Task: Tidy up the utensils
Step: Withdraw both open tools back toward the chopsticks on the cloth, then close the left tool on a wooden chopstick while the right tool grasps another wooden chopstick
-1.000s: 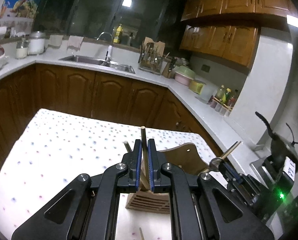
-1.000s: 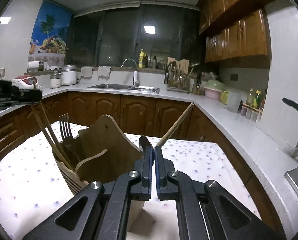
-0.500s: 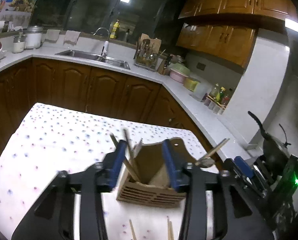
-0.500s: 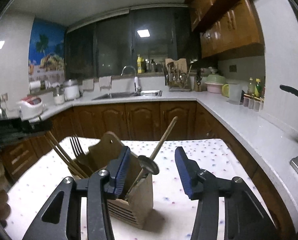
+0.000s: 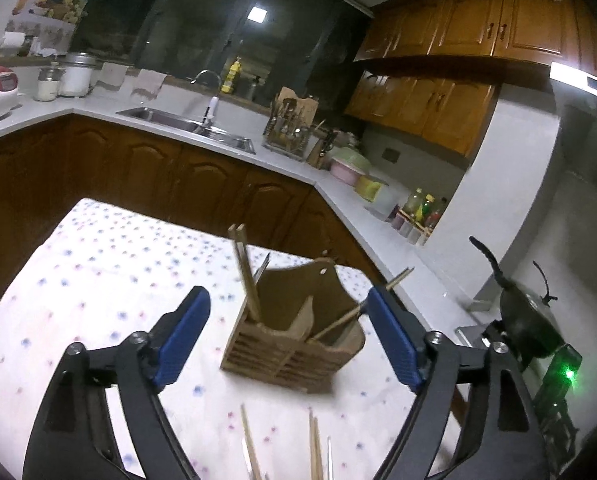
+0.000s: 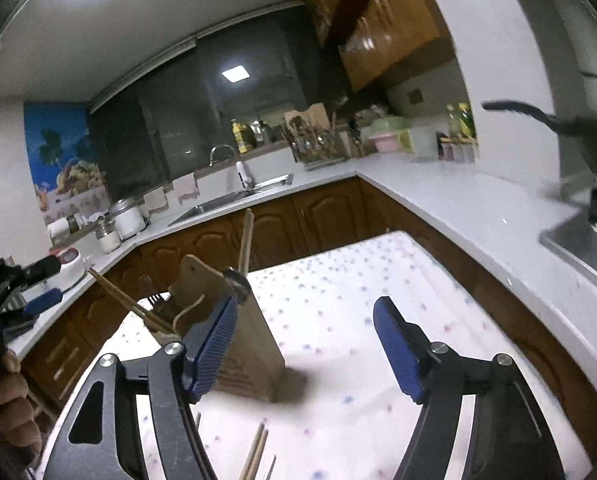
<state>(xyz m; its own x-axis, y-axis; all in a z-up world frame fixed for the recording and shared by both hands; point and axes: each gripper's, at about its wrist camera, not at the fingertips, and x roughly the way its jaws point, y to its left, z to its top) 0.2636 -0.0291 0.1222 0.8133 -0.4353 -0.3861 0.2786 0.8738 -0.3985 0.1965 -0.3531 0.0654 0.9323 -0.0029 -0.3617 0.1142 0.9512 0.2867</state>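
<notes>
A wooden utensil holder (image 5: 294,340) stands on the dotted tablecloth (image 5: 98,280). Chopsticks (image 5: 244,272) lean in its left slot and a wooden-handled spoon (image 5: 354,312) leans in its right slot. My left gripper (image 5: 288,340) is open and empty, held back from the holder. In the right wrist view the holder (image 6: 238,340) stands at the left with chopsticks (image 6: 126,304), a fork (image 6: 152,304) and the spoon (image 6: 242,256) in it. My right gripper (image 6: 306,344) is open and empty, to the right of the holder. Loose chopsticks (image 5: 314,448) lie on the cloth near me.
Dark wood cabinets and a white counter (image 5: 358,208) run behind the table, with a sink (image 5: 186,128), a dish rack (image 5: 290,132) and bottles. A black pan (image 5: 526,316) sits at the right. The left gripper (image 6: 38,304) shows at the left edge of the right wrist view.
Both grippers have opened, letting go of the chopsticks and the spoon, which now stand in the holder. Both have pulled back from the holder.
</notes>
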